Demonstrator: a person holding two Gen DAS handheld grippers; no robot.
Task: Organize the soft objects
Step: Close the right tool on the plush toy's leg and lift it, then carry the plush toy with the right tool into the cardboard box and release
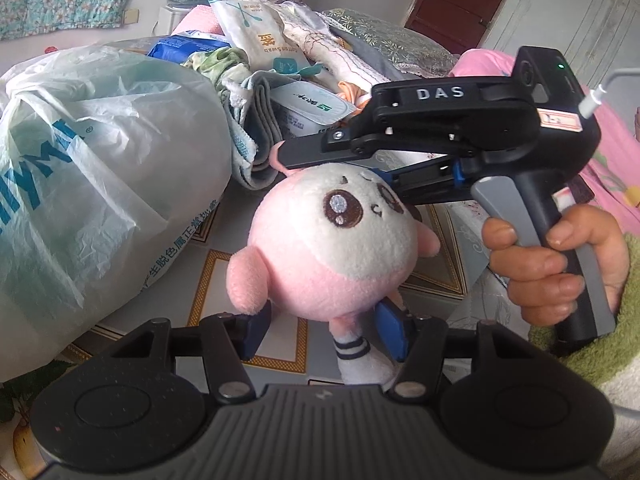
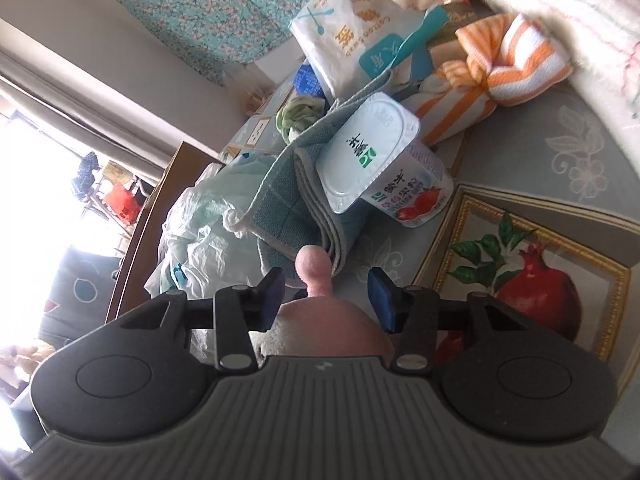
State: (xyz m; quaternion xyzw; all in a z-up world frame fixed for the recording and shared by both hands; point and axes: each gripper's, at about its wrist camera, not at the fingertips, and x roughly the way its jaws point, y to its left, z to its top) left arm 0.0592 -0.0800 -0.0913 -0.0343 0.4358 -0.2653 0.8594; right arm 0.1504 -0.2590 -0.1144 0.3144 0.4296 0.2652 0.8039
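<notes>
A pink and white plush toy (image 1: 320,248) with big brown eyes is held up over the table. My left gripper (image 1: 324,326) is shut on its lower body, blue pads pressing at either side above the striped leg. My right gripper (image 1: 336,168), held by a hand (image 1: 552,268), comes in from the right and straddles the top of the toy's head. In the right wrist view the pink ear and crown of the plush toy (image 2: 320,328) sit between the pads of the right gripper (image 2: 328,300), which stand apart from the ear without pressing.
A big white plastic bag (image 1: 92,184) fills the left. Behind the toy lie a folded blue-grey towel (image 2: 296,208), a yoghurt cup (image 2: 384,160), a cotton swab packet (image 1: 260,40) and an orange-striped cloth (image 2: 500,64). The tablecloth (image 2: 540,292) has a pomegranate print.
</notes>
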